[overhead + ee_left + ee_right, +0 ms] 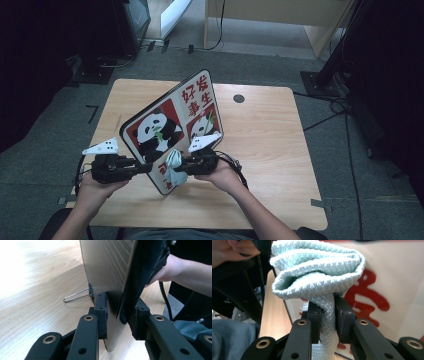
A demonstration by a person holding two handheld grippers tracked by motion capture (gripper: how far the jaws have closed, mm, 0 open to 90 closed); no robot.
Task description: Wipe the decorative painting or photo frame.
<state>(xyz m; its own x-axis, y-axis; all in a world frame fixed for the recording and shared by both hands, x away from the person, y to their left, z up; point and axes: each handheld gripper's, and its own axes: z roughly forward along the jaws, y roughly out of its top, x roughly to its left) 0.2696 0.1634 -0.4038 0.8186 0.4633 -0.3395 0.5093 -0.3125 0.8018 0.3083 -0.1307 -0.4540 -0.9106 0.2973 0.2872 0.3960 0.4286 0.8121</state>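
1. The wooden bench (270,150) carries the work near its front edge, toward the front left corner.
2. A panda-printed board (172,125) stands tilted on its lower edge there, its printed face toward the person and its plain back toward the far edge. A wire stand (76,296) juts from that back onto the wood.
3. The left gripper (117,316) is clamped on the board's edge, one pad on each face.
4. The right gripper (327,317) is pinched on a pale green quilted cloth (319,272).
5. The bunched cloth rests against the board's printed face, low down.
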